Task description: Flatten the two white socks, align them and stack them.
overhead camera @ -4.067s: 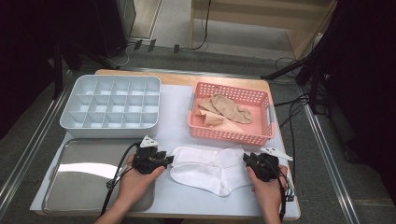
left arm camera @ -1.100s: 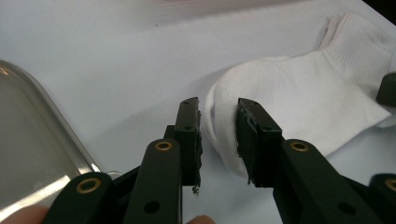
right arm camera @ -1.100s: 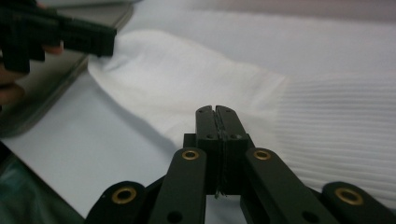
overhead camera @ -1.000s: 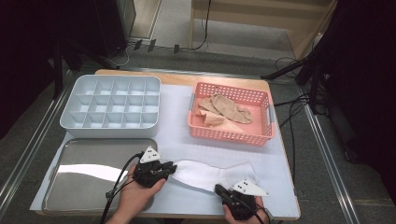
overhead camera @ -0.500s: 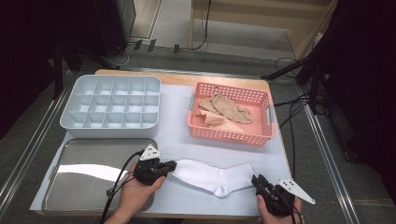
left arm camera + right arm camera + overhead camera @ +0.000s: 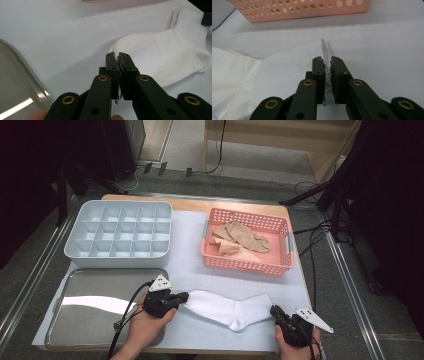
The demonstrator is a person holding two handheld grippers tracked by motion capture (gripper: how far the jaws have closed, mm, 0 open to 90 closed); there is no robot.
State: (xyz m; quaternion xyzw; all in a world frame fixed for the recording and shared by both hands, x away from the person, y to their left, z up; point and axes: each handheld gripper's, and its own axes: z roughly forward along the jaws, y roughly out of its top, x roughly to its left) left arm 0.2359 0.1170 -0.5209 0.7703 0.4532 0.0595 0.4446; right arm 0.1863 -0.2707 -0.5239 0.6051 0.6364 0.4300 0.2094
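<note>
Grippers first: the left gripper (image 6: 182, 296) is clamped on the toe of the white sock (image 6: 227, 308), its jaws drawn together with a fold of knit pinched between them, as the left gripper view (image 6: 119, 60) shows plainly. The right gripper (image 6: 274, 311) bites the ribbed cuff; in the right gripper view (image 6: 326, 65) its jaws have just been closing, and the cuff's edge now sits squeezed between the pads.

From the left tool the sock runs off toward 3 o'clock, dipping slightly toward 4; from the right tool it runs back toward 9, rising slightly toward 10. So the long axis lies nearly straight across the near edge of the table (image 6: 190, 245), toe at the left, cuff at the right, heel bulging toward 6 at about the middle. Each hand holds its own end, so neither is nearer; the sock is stretched flat between them.

Beyond that, the steel tray (image 6: 65, 320) lies at 9 o'clock of the left gripper, just beside it. The divider box (image 6: 120, 232) sits at 11, the pink basket (image 6: 285, 252) with tan socks (image 6: 240, 239) at 12 to 1 of the sock's middle, well apart. I judge the next move turns on that crosswise axis: folding would carry one end along it onto the other.
</note>
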